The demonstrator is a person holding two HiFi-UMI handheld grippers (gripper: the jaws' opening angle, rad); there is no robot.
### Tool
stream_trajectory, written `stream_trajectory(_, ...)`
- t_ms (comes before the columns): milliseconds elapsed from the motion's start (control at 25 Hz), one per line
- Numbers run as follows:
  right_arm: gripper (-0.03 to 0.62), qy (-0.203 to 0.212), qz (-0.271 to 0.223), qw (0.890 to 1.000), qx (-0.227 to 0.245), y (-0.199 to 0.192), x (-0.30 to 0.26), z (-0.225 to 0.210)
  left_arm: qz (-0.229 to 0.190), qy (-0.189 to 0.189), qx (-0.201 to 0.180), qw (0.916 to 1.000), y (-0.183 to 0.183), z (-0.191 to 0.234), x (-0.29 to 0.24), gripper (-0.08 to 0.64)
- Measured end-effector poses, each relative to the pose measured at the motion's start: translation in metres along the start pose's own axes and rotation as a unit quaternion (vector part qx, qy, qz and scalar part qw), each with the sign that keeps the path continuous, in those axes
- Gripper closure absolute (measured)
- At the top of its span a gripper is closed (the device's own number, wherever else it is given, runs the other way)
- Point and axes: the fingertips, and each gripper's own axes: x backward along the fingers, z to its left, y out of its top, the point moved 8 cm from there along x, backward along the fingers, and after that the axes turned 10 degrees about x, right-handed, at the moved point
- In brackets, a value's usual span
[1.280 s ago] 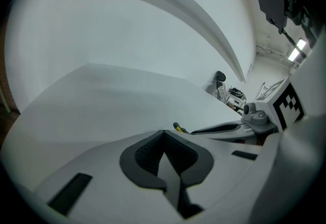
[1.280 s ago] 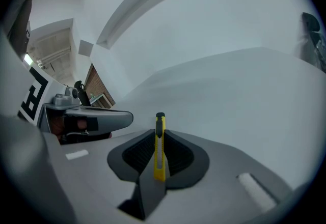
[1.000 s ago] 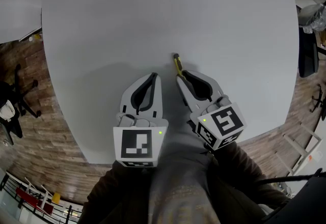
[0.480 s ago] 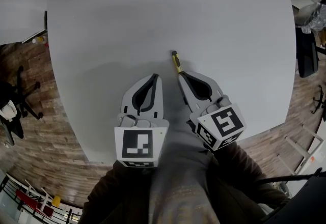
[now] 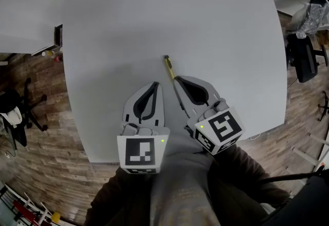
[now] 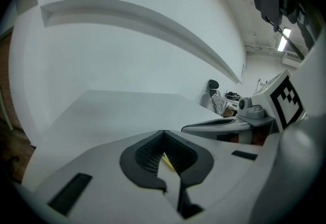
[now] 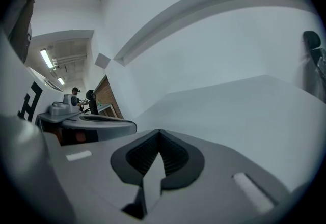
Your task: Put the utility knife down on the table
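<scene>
Utility knife [image 5: 169,67] seems to rest on the table [image 5: 154,14], at 11 o'clock from the closed right tongs [image 5: 177,80], so the job looks done. The left tongs [image 5: 156,85] are closed and empty.

The yellow utility knife [image 5: 169,67] is lying toward the table's [image 5: 154,9] near edge, just beyond the right gripper [image 5: 176,80].

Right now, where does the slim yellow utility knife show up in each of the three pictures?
Head view: slim yellow utility knife, centre, against the white table, at the tip of the right gripper.
Left gripper view: a yellow sliver, low centre, through the jaw opening of the left gripper.
Right gripper view: not visible.
Shared landmark: the white table.
</scene>
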Motion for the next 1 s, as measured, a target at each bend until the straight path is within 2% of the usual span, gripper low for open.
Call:
stream_trajectory(320,0.591,0.013,-0.045,0.999,0.025,0.023,0.020,0.016,-0.051,0.009,-0.022,0.9984,0.012,-0.023,0.022,0.557)
stream_trajectory(560,0.591,0.020,-0.058,0.997,0.039,0.037,0.005,0.022,-0.063,0.021,-0.030,0.9974,0.025,-0.011,0.027,0.558)
stream_trajectory(680,0.591,0.035,-0.063,0.996,0.043,0.044,0.015,0.029,-0.072,0.031,-0.033,0.9964,0.026,-0.023,0.039,0.558)
stream_trajectory(840,0.591,0.034,-0.066,0.996,0.053,0.045,0.038,0.039,-0.077,0.021,-0.034,0.9962,0.021,-0.042,0.052,0.557)
stream_trajectory(1000,0.592,0.033,-0.063,0.996,0.058,0.038,0.036,0.035,-0.076,0.019,-0.037,0.9963,0.014,-0.041,0.047,0.558)
